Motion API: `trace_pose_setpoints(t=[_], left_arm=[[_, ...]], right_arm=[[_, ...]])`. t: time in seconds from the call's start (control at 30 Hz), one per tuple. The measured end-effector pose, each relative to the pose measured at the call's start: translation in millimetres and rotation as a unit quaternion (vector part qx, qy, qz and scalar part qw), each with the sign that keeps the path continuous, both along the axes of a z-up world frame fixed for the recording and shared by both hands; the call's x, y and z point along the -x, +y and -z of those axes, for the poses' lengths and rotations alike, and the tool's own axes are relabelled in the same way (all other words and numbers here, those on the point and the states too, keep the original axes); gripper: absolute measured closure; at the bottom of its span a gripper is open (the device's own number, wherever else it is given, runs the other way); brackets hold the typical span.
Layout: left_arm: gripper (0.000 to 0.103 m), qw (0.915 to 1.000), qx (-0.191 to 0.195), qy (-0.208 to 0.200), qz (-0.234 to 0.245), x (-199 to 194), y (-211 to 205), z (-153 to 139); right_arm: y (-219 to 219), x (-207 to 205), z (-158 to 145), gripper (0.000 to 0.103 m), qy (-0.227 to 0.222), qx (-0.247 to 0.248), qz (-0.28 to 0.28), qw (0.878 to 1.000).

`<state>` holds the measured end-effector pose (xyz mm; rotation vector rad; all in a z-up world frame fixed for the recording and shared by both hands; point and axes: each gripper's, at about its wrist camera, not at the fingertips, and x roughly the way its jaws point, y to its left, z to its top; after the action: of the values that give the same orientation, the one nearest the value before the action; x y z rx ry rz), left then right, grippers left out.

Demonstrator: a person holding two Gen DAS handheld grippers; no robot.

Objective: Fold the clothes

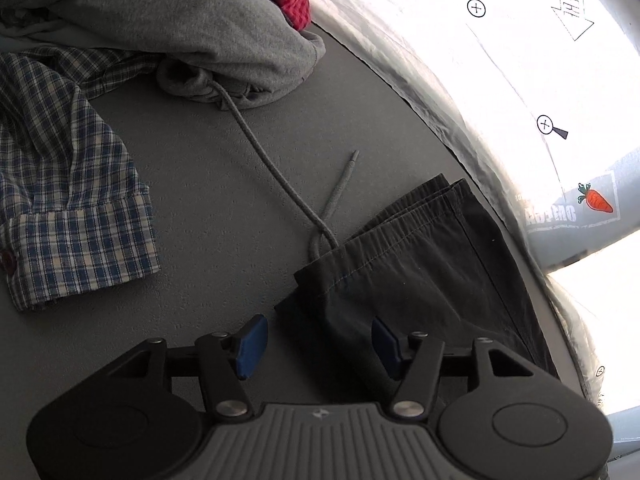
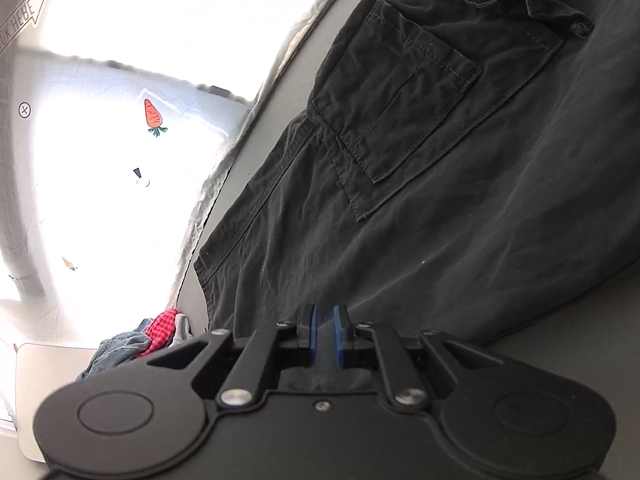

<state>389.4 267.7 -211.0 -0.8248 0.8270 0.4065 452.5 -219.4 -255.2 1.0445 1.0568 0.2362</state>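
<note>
I see a grey felt-topped table (image 1: pixel 224 184) carrying one pair of black cargo shorts (image 2: pixel 440 200), one grey hoodie (image 1: pixel 168 20) and one blue plaid shirt (image 1: pixel 68 184); my left claw (image 1: pixel 318 344) is apart over the shorts' corner, my right claw (image 2: pixel 325 334) clamped on their cloth.

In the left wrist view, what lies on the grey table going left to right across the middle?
Blue-and-white plaid shirt sleeve → grey braided drawstring cord → folded dark charcoal trousers → white printed sheet with an orange carrot picture.

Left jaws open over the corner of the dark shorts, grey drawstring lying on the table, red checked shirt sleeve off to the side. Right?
One thing is off: the checked shirt sleeve is blue and white, not red, as the left wrist view shows. The rest holds: the left gripper has its jaws open over the corner of the dark shorts, and the grey drawstring lies on the grey table.
</note>
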Motion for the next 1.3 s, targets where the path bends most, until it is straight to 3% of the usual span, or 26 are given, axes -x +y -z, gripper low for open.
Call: trace_pose_setpoints(t=[0.07, 0.1, 0.2, 0.33, 0.5, 0.6, 0.77, 0.87, 0.97, 1.13, 1.2, 1.3], left_arm=[[0.050, 0.9999, -0.003, -0.011, -0.007, -3, -1, 1], [0.066, 0.9998, -0.008, -0.013, -0.015, -4, -1, 1], [0.082, 0.9995, -0.016, -0.014, -0.024, -7, -3, 1], [0.084, 0.9969, -0.065, -0.041, 0.017, -12, -19, -29], [0.086, 0.9846, -0.107, -0.095, 0.101, -29, -63, -75], [0.087, 0.9696, -0.123, -0.129, 0.167, -43, -114, -97], [0.086, 0.9308, -0.134, -0.144, 0.308, -49, -222, -98], [0.085, 0.9041, -0.118, -0.121, 0.392, -45, -277, -72], [0.078, 0.8917, -0.075, -0.058, 0.442, -47, -312, -20], [0.073, 0.8843, -0.095, -0.013, 0.457, -42, -329, 10], [0.066, 0.8901, -0.078, -0.028, 0.448, -44, -321, -4], [0.060, 0.9057, -0.055, -0.074, 0.414, -40, -302, -32]], right_arm=[[0, -2, 12, 0.093, 0.019, -0.006, 0.010, 1.000], [1, -3, 18, 0.093, 0.028, -0.008, 0.015, 0.999], [0, -1, 22, 0.093, 0.026, -0.014, 0.016, 0.999], [-8, -11, 27, 0.093, 0.026, -0.030, 0.027, 0.999], [-26, -1, 25, 0.093, 0.021, -0.056, 0.038, 0.997], [-40, 11, 17, 0.093, 0.006, -0.070, 0.053, 0.996], [-80, 27, 12, 0.093, -0.016, -0.090, 0.098, 0.991], [-106, 39, 10, 0.093, -0.020, -0.093, 0.127, 0.987], [-125, 49, 13, 0.093, -0.015, -0.093, 0.148, 0.985], [-137, 50, 12, 0.089, -0.006, -0.087, 0.149, 0.985], [-136, 47, 14, 0.083, -0.004, -0.093, 0.144, 0.985], [-130, 37, 17, 0.078, 0.000, -0.101, 0.129, 0.987]])
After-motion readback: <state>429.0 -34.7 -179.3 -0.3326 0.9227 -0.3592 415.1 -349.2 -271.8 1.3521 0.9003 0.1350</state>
